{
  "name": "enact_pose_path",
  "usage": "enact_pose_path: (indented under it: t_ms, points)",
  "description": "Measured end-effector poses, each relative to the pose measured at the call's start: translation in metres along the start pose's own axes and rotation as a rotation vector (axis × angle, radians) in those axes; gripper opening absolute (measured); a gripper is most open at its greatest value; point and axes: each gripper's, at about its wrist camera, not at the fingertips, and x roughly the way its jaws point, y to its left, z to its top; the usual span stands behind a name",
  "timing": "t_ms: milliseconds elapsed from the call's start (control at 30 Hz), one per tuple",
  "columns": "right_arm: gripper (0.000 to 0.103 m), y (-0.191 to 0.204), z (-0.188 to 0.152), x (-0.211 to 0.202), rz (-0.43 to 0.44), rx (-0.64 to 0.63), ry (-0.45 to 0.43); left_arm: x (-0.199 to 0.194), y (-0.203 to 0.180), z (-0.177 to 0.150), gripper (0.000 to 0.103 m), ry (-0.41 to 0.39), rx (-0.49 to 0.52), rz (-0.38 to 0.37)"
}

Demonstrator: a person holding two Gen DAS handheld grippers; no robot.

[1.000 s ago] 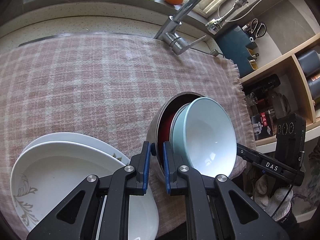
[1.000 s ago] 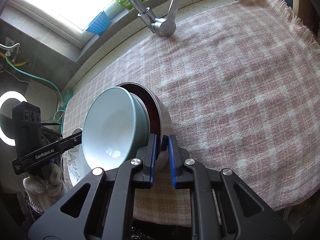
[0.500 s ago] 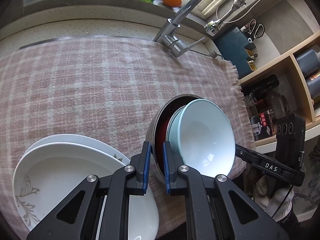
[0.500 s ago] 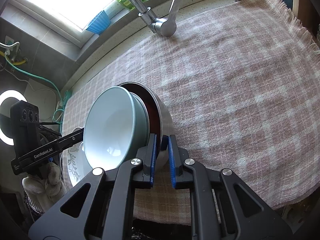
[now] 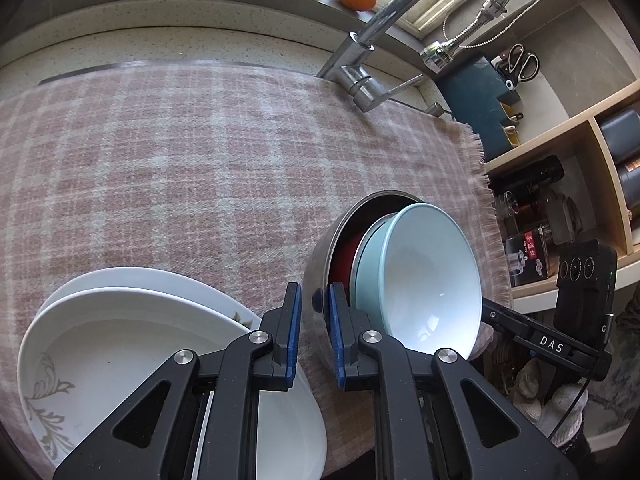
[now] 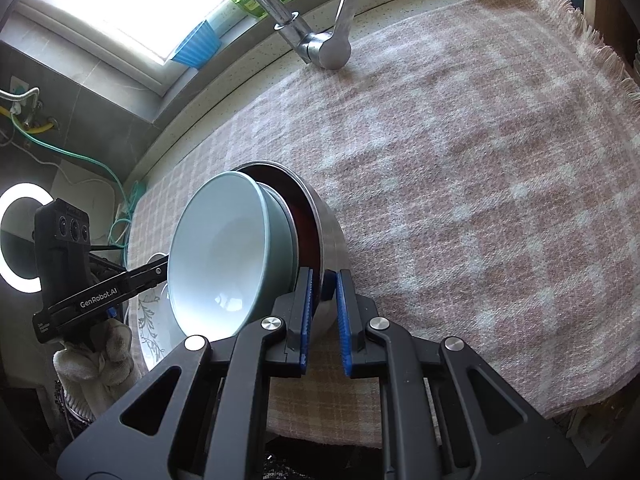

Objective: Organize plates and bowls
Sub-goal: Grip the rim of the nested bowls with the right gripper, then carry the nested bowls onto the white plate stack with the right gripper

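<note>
A: Checking left wrist view. Left gripper (image 5: 312, 304) pinching rim of steel bowl (image 5: 320, 248), one pad inside, one outside. Jaws just eased a hair wider, rim between them, pads on it.

B: Contents?

A: Red bowl (image 5: 342, 256) nested inside, then two pale blue bowls (image 5: 424, 276). Whole stack tipped on edge, mouth facing right, near right edge of checked cloth (image 5: 200, 140). Resting on cloth or lifted: cannot tell. Two white plates (image 5: 120, 344) stacked lower left on same cloth, just beside the gripper. Tap (image 5: 360, 76) at far edge.

B: Right wrist view?

A: Right gripper (image 6: 322, 280) clamped on the steel bowl (image 6: 334, 240) rim too, metal wall between pads, narrow gap. Pale blue bowls (image 6: 224, 248) facing left here. White plates (image 6: 150, 320) partly hidden behind the stack. Checked cloth (image 6: 480, 180) spreading right, tap (image 6: 320, 48) at top.
</note>
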Motion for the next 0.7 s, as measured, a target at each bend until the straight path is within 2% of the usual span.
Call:
enact_pose_path:
  t_ms: [167, 367, 700]
  points:
    - [0.012, 0.002, -0.002, -0.001, -0.001, -0.008, -0.004, 0.002, -0.007, -0.005, 0.008, -0.001, 0.035, 0.025]
    - [0.012, 0.009, -0.004, -0.005, -0.007, -0.02, -0.011, -0.002, -0.007, -0.005, 0.008, -0.006, 0.019, 0.031]
    - [0.012, 0.026, 0.001, -0.028, 0.022, -0.036, -0.027, -0.034, -0.015, -0.003, 0.008, -0.055, 0.017, 0.014]
